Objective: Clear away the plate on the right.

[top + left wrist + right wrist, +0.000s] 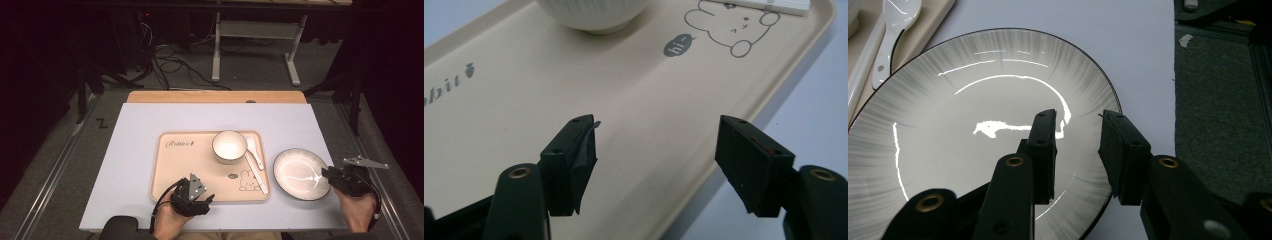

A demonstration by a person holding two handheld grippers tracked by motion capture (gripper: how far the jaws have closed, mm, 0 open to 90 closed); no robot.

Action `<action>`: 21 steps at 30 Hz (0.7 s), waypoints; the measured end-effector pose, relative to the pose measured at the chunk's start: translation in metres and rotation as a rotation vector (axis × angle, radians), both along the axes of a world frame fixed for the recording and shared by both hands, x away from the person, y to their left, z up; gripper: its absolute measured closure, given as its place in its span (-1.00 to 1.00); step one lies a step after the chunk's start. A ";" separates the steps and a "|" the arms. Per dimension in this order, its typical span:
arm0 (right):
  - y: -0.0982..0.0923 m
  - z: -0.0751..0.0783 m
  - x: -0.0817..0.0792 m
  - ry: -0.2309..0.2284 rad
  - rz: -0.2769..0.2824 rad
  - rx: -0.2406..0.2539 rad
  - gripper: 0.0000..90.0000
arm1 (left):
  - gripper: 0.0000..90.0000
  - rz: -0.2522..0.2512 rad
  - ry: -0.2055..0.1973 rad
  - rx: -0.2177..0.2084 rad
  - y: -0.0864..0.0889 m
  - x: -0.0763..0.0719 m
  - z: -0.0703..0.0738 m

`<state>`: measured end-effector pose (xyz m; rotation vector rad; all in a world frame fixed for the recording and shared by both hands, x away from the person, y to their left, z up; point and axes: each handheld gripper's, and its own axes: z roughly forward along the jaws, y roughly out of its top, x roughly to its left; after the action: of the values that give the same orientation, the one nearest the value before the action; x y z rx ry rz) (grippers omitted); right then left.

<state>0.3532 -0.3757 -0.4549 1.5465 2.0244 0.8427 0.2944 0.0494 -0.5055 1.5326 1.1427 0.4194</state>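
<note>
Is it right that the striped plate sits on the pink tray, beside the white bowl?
Not quite. The high view shows the striped plate on the white table, just off the right edge of the pink tray. The white bowl is on the tray.

From above our side of the table (140,150) we look forward and down; our left gripper view skims close over the tray (634,130), our right sits close over the plate (963,130), both seen from the high view too
</note>
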 end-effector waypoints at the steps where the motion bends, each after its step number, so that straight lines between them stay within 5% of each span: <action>1: -0.001 0.000 0.000 0.000 -0.003 0.002 0.52 | -0.26 0.006 -0.002 -0.009 0.001 0.001 0.001; 21: -0.013 -0.009 0.010 0.052 -0.030 0.025 0.52 | -0.26 0.039 -0.004 -0.006 0.008 0.000 0.002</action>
<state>0.3629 -0.3884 -0.4635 1.6244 2.0291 0.8276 0.2948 0.0573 -0.5039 1.5058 1.1707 0.4451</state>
